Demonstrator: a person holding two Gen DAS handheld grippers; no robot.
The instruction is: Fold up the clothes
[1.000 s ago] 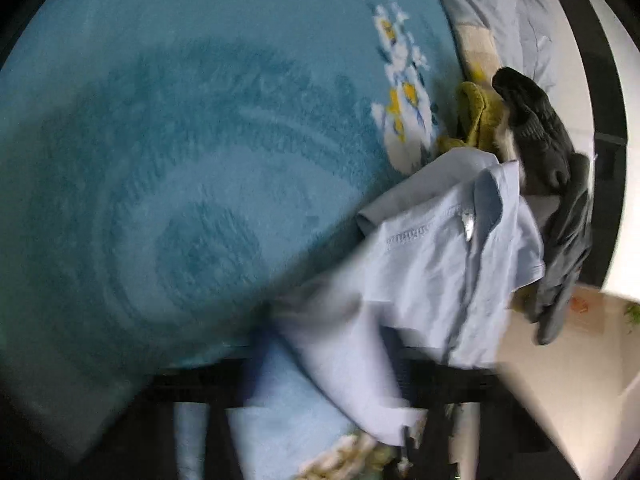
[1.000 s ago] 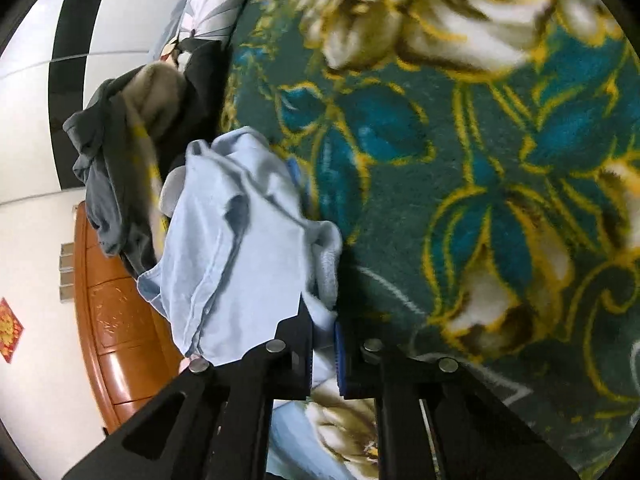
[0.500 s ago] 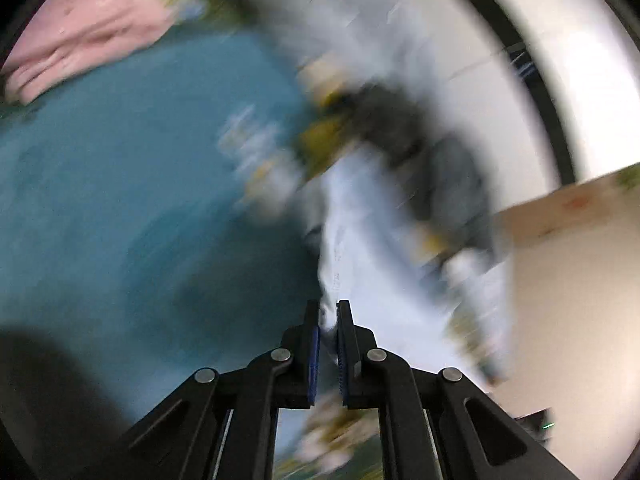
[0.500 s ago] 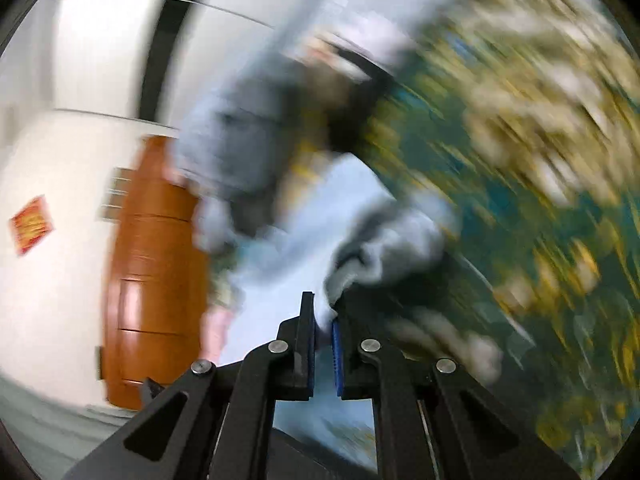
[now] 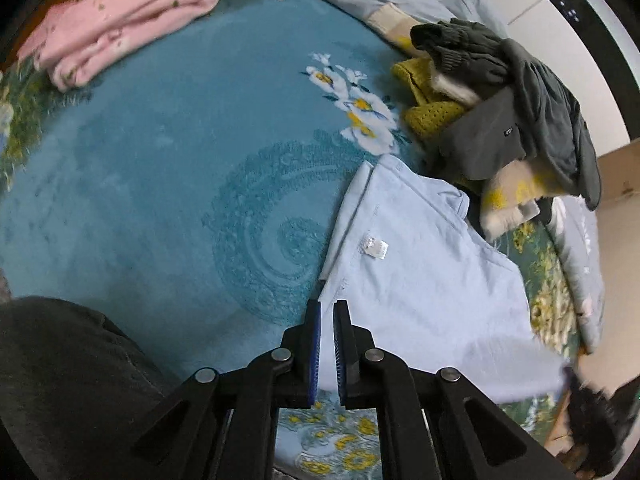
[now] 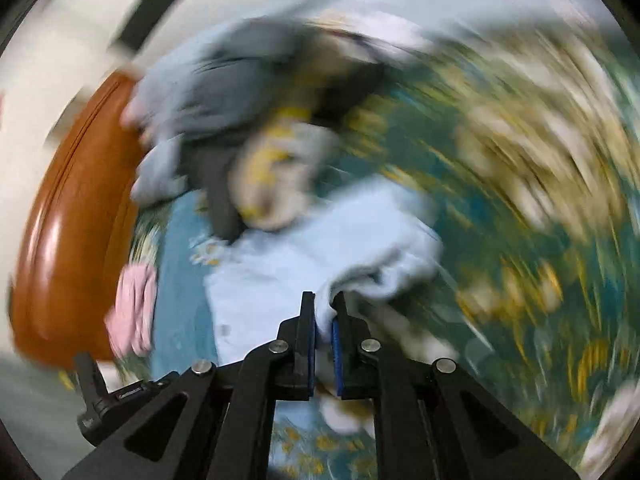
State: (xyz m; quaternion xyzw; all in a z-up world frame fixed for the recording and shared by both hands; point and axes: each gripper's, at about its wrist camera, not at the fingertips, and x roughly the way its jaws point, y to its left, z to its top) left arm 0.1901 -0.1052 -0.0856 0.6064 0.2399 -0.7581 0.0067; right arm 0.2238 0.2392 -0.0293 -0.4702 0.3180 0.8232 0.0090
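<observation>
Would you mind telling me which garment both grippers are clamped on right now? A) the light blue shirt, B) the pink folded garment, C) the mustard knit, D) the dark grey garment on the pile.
A: the light blue shirt runs into the closed left gripper, and its bunched fabric sits between the pads of the right gripper.

The picture is blurred. The right gripper (image 6: 324,316) pinches a fold of the light blue shirt (image 6: 320,256) over a floral blanket (image 6: 520,208). Dark clothes (image 6: 240,92) are heaped beyond, beside a brown wooden board (image 6: 68,232).
</observation>
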